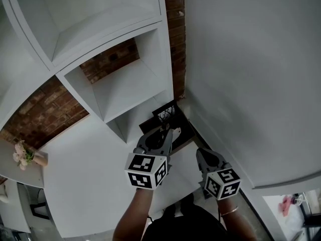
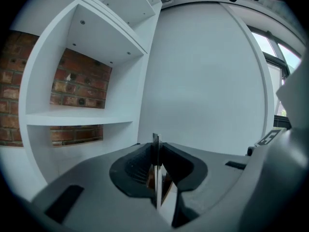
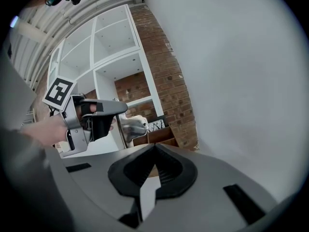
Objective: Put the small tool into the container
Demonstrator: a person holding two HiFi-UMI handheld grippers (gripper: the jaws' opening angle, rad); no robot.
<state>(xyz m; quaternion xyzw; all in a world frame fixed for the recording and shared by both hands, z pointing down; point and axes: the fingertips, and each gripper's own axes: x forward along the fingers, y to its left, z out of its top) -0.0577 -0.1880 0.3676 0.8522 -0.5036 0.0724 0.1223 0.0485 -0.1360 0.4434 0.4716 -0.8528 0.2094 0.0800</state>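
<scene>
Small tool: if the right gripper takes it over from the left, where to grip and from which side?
Probably take the small tool by its shiny rounded end, which sticks out past the left gripper. Come from the shelf side, facing those jaws: they are shut on the thin flat stem, so only that end looks free.

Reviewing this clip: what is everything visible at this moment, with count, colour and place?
small tool: one, silvery metal, clamped in the left gripper
box: one, brown, at the foot of the shelving
wire basket: one, black, at the box
shelving: one unit, white, against the brick wall
brick wall: one, red-brown, behind the shelving
flowers: one bunch, pale pink, far left
left gripper: grey, shut on the small tool
right gripper: grey, jaws together, empty
forearms: two, bare, bottom of head view
</scene>
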